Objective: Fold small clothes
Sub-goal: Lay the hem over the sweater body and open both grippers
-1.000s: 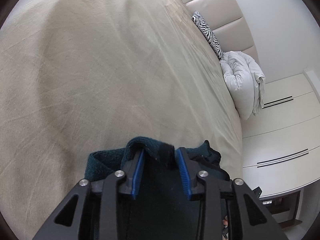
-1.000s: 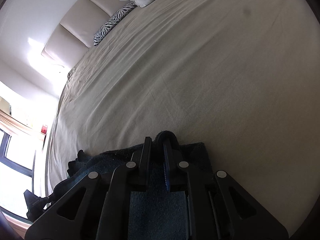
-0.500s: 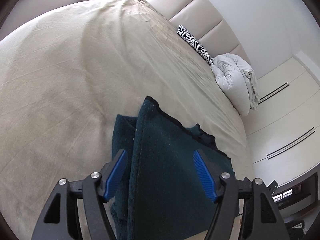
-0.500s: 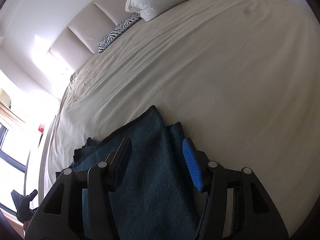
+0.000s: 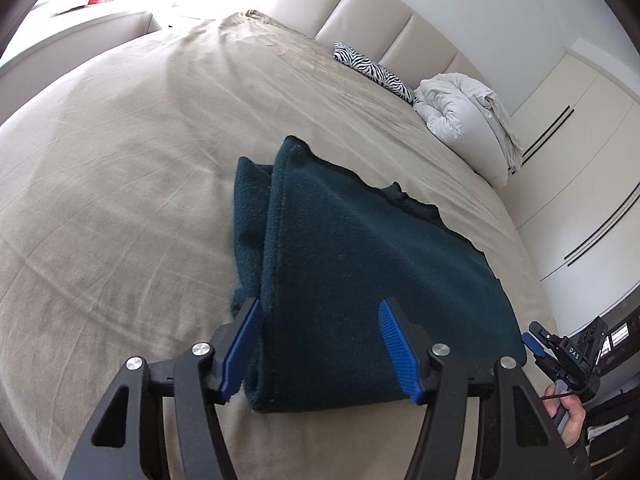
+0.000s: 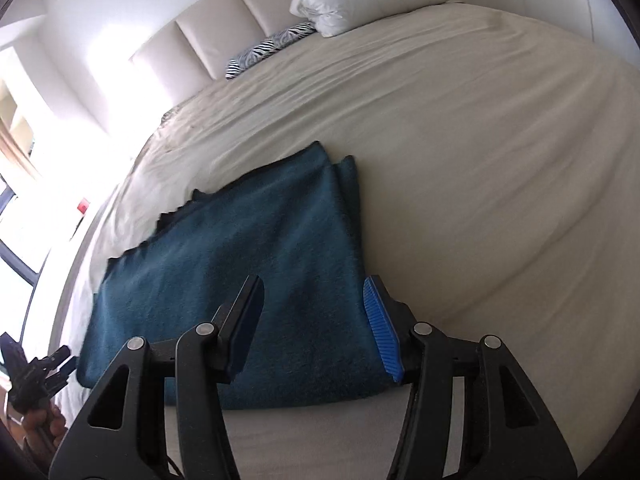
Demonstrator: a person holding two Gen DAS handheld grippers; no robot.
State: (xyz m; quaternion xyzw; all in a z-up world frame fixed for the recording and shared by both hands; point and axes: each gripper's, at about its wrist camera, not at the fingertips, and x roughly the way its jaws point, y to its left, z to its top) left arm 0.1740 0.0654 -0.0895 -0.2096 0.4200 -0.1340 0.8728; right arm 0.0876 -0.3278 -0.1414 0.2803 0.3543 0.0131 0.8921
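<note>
A dark teal fleece garment [image 5: 360,264] lies folded in layers on the beige bed sheet [image 5: 120,184]. It also shows in the right wrist view [image 6: 256,264]. My left gripper [image 5: 320,344] is open and empty, held above the garment's near left edge. My right gripper [image 6: 316,320] is open and empty, held above the garment's near right edge. Neither gripper touches the cloth. The right gripper [image 5: 560,356] shows at the far right of the left wrist view, and the left gripper [image 6: 36,372] at the lower left of the right wrist view.
A white rolled duvet [image 5: 468,116] and a zebra-print pillow [image 5: 372,70] lie at the head of the bed against a padded headboard [image 5: 384,20]. White cupboards [image 5: 580,140] stand at the right. A bright window [image 6: 16,216] is on the left side.
Both grippers have let go of the garment's folded edge, opened wide and pulled back and up. The garment now lies folded on the bed.
</note>
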